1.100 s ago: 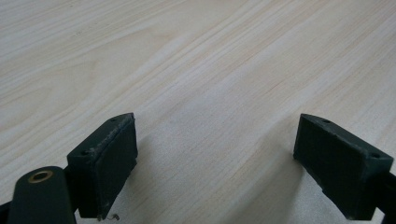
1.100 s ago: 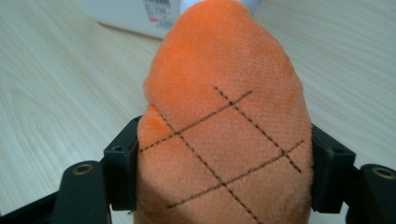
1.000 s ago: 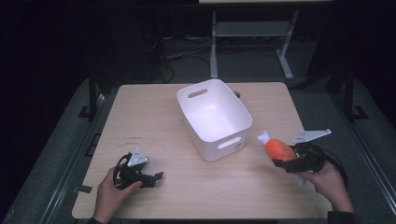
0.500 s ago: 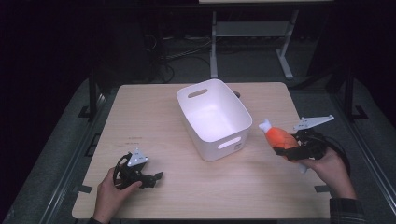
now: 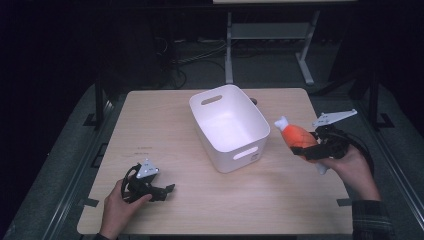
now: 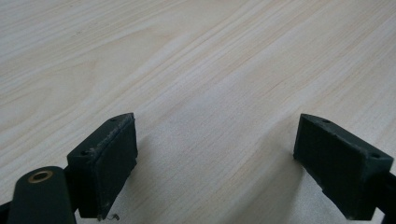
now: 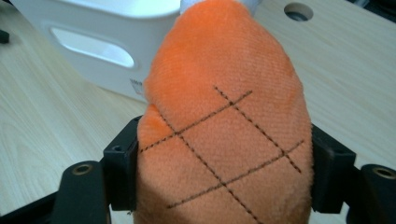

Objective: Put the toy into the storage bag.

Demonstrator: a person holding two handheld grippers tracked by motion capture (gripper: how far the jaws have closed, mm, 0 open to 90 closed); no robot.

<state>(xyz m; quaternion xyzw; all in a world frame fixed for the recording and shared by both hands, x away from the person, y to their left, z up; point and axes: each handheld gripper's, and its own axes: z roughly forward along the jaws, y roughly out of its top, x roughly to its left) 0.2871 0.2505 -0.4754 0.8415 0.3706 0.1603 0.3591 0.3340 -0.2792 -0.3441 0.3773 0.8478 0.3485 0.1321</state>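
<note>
Just right of the white bin (image 5: 230, 127), the right gripper (image 5: 312, 147) pinches a soft, light plush toy (image 5: 295, 135) around its middle, likely squashy, while the left gripper (image 5: 150, 187) rests spread.

The table (image 5: 165, 130) was pale wood-look laminate, matt, with fine streaky grain. The bin (image 5: 230, 125) looked like smooth white plastic with a soft satin sheen. The orange toy (image 7: 224, 116) was fuzzy ribbed plush with dark stitched crisscross lines and a white cloth tip. The left gripper (image 6: 215, 163) had dull black pads (image 6: 109, 163), a bit rough at the edges.
</note>
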